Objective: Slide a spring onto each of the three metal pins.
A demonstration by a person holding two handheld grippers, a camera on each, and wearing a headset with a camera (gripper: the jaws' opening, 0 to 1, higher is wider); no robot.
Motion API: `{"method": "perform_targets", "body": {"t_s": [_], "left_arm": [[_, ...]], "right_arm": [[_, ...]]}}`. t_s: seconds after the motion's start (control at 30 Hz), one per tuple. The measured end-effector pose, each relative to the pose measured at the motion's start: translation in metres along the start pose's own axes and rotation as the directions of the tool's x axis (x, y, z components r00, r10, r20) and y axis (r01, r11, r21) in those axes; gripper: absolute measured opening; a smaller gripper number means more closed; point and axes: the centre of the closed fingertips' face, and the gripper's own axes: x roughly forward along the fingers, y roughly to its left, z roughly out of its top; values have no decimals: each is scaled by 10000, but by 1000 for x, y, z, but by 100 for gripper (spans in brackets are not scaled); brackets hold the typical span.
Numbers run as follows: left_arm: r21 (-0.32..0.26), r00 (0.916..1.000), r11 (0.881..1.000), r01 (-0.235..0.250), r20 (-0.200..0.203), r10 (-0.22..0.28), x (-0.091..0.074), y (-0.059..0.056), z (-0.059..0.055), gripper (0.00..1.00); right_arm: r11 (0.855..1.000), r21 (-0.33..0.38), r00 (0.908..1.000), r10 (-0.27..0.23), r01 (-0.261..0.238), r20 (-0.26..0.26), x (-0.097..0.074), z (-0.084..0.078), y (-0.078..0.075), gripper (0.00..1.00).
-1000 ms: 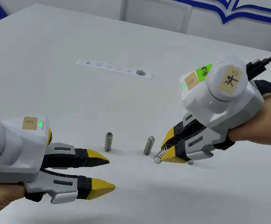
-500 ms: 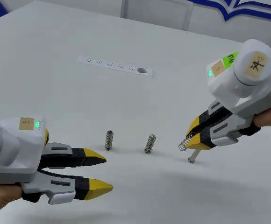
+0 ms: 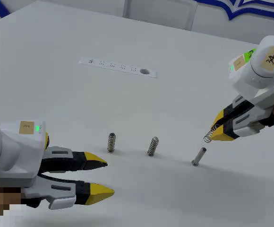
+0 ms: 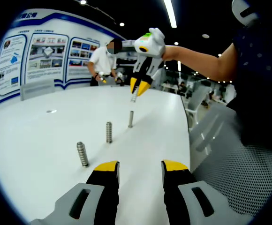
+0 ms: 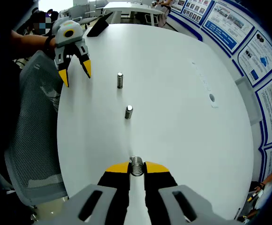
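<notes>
Steel spring [image 3: 207, 138] pinched in right tongs [image 3: 216, 134] has risen above pin [image 3: 198, 156]; left tongs [image 3: 109, 177] gape.

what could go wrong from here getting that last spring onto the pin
1. The small coiled metal spring sticks out tilted from the tips of the right gripper, above and to one side of the bare metal pin. It may catch on the pin's top instead of sliding on.
2. Most of the spring juts past the tips, so it could slip free and roll across the white table.
</notes>
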Motion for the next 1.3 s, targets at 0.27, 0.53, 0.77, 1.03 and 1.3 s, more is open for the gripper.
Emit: {"method": "perform_targets", "body": {"t_s": [0.27,0.53,0.77,1.03,1.3], "left_arm": [[-34,10000,10000,-28,-23,28,-1,0,-1,37],[-94,9999,9999,-117,-51,117,-3,2,-3,36],[-93,9998,9998,-158,-74,158,-3,2,-3,36],[-84,9998,9998,-183,-87,182,-3,3,-3,36],[-80,9997,9997,-214,-95,213,-4,3,-3,35]], "right_arm": [[9993,187,9989,344,-339,-312,17,-8,0,12],[9981,257,9971,578,-565,-505,29,-12,2,12],[9974,335,9962,663,-645,-564,35,-15,3,12],[9970,429,9947,676,-644,-770,48,-23,4,12],[9960,619,9945,689,-641,-783,62,-27,3,12]]}}
